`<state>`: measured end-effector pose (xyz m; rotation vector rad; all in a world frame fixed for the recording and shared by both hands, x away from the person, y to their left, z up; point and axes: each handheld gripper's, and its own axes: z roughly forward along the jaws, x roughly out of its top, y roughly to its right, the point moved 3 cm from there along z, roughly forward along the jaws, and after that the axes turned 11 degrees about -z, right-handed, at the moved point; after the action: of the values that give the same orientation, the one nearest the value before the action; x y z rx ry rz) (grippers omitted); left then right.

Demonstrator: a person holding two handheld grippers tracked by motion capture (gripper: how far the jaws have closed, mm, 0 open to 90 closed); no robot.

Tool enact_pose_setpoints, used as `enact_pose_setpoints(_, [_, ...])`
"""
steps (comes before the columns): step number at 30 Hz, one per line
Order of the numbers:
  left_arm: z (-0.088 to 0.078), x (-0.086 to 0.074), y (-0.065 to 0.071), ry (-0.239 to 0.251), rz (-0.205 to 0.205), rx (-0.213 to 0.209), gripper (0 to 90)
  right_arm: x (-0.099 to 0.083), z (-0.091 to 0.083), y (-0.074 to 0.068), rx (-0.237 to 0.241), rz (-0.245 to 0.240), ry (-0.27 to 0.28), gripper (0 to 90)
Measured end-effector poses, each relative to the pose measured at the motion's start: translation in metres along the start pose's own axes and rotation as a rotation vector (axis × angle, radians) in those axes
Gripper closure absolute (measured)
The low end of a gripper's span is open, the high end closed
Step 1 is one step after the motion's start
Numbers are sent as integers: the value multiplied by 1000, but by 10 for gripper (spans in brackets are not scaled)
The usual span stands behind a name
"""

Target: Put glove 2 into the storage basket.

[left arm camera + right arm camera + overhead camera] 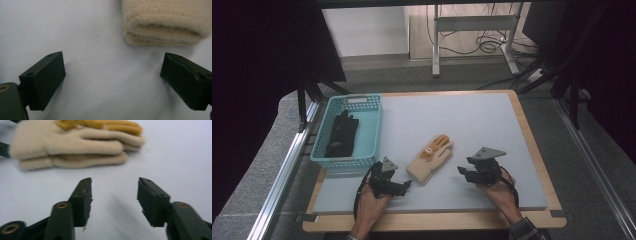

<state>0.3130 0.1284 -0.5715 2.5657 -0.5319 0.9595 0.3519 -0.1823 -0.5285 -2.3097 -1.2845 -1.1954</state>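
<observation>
A cream knitted glove [430, 159] with yellow fingers lies flat on the grey mat, fingers pointing away. My left gripper [404, 185] sits just left of its cuff, open, with bare mat between the jaws; the cuff [165, 23] lies a little beyond them. My right gripper [462, 172] hovers to the right of the glove, open with nothing between its jaws; the glove [75, 147] lies ahead of it. A black glove [343, 134] lies inside the light blue basket [324, 155].
The basket stands at the mat's left edge. The grey mat [482, 125] covers a wooden table top whose rim [537, 150] shows on the right. A metal frame and cables stand on the floor beyond the table.
</observation>
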Motion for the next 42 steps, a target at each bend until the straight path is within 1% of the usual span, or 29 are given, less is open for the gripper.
enact_pose_setpoints(2, [0, 0, 0, 0, 0, 0, 61, -5, -3, 5, -15, 6, -5, 386])
enact_pose_setpoints(3, [0, 0, 0, 1, 0, 0, 61, -5, -3, 5, -15, 6, -5, 386])
enact_pose_setpoints(4, [0, 0, 0, 1, 0, 2, 59, -11, -6, 10, -30, 12, -11, 333])
enact_pose_setpoints(5, [0, 0, 0, 1, 0, 2, 58, -14, -8, 13, -38, 16, -18, 311])
enact_pose_setpoints(6, [0, 0, 0, 1, 0, 2, 57, -14, -8, 13, -38, 16, -18, 311])
enact_pose_setpoints(7, [0, 0, 0, 1, 1, 3, 57, -17, -9, 15, -47, 16, -22, 291])
enact_pose_setpoints(9, [0, 0, 1, 1, 2, 5, 55, -27, -13, 22, -80, 30, -28, 236])
enact_pose_setpoints(11, [0, 0, 1, 1, 2, 5, 54, -29, -14, 24, -86, 33, -31, 225])
enact_pose_setpoints(13, [0, 0, 1, 1, 3, 6, 54, -36, -17, 28, -98, 45, -35, 200])
enact_pose_setpoints(15, [0, 0, 1, 0, 3, 6, 54, -45, -18, 33, -104, 64, -56, 168])
enact_pose_setpoints(18, [0, 0, 1, -1, 2, 5, 55, -52, -16, 35, -111, 68, -91, 140])
enact_pose_setpoints(19, [0, 0, 1, -2, 2, 5, 55, -52, -16, 36, -104, 76, -91, 136])
enact_pose_setpoints(21, [0, 0, 1, -4, 1, 4, 55, -52, -17, 36, -107, 74, -84, 132])
enact_pose_setpoints(24, [0, 0, 0, -3, 0, 3, 54, -53, -16, 36, -108, 77, -102, 110])
enact_pose_setpoints(32, [0, 0, 0, -3, 0, 0, 52, -54, -16, 36, -114, 82, -102, 103])
enact_pose_setpoints(35, [0, 2, 1, -13, -6, 4, 53, -54, -16, 36, -115, 81, -101, 103])
enact_pose_setpoints(37, [-1, 3, 2, -28, -9, 7, 53, -54, -16, 36, -115, 81, -101, 103])
enact_pose_setpoints(38, [-2, 5, 3, -37, -14, -2, 52, -54, -16, 36, -115, 81, -101, 103])
enact_pose_setpoints(39, [-5, 7, 6, -36, -15, -26, 56, -54, -16, 36, -115, 81, -101, 103])
enact_pose_setpoints(40, [-5, 7, 6, -36, -15, -26, 57, -54, -16, 36, -115, 81, -101, 103])
enact_pose_setpoints(41, [-8, 9, 8, -32, -8, -28, 57, -54, -16, 36, -115, 80, -101, 103])
enact_pose_setpoints(42, [-11, 12, 12, -35, 9, -33, 56, -54, -16, 36, -115, 80, -101, 103])
